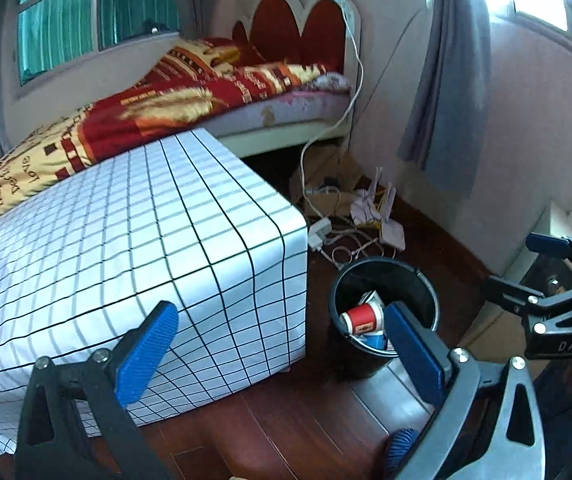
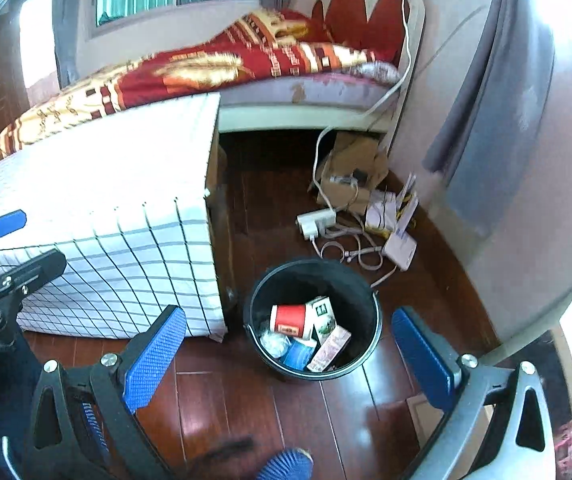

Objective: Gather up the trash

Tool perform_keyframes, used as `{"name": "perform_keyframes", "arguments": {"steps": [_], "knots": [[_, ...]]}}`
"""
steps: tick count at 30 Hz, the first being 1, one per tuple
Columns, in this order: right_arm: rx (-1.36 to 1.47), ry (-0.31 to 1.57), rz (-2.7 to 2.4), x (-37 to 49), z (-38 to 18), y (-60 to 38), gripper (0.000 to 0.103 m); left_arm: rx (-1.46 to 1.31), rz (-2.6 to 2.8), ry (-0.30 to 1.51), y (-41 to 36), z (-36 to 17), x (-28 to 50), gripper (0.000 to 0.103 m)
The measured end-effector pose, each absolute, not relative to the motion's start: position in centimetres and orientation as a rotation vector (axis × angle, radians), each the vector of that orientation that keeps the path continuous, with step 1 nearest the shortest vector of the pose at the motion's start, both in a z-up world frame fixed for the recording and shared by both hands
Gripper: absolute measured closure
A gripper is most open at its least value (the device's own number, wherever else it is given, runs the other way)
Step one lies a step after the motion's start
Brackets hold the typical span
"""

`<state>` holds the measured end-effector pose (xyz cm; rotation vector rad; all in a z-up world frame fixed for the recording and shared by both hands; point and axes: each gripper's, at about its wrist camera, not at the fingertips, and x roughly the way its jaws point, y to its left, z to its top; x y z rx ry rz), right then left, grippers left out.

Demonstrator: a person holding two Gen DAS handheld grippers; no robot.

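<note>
A black bin (image 1: pixel 414 280) (image 2: pixel 362 300) stands on the dark wood floor beside the checked table. It holds a red paper cup (image 2: pixel 288 320) (image 1: pixel 360 318), a green and white carton (image 2: pixel 324 314), a pink carton (image 2: pixel 332 348), a blue packet (image 2: pixel 300 354) and a clear crumpled wrapper (image 2: pixel 273 342). My left gripper (image 1: pixel 281 344) is open and empty, above the floor left of the bin. My right gripper (image 2: pixel 290 346) is open and empty, above the bin; it also shows at the right edge of the left wrist view (image 1: pixel 546 272).
A table with a white checked cloth (image 1: pixel 125 240) (image 2: pixel 105 208) stands to the left. A bed with a red and gold blanket (image 1: pixel 189 92) is behind it. A power strip (image 2: pixel 318 220), cables, a router (image 2: pixel 400 246) and cardboard (image 2: pixel 350 176) lie by the wall.
</note>
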<state>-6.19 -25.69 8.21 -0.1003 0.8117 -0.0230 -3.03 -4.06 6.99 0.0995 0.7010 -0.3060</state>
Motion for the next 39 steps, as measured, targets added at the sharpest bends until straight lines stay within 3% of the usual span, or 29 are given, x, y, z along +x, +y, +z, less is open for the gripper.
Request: {"name": "perform_keyframes", "arguments": {"steps": [12, 39], "knots": [[-0.099, 0.701, -0.015, -10.5, 13.4, -24.2, 0.0, 0.097, -0.29, 0.572, -3.9, 11.2, -6.4, 0.0], [-0.074, 0.689, -0.048, -12.7, 14.1, -24.7, 0.0, 0.108, -0.338, 0.572, -5.1, 11.3, -8.0, 0.0]]}}
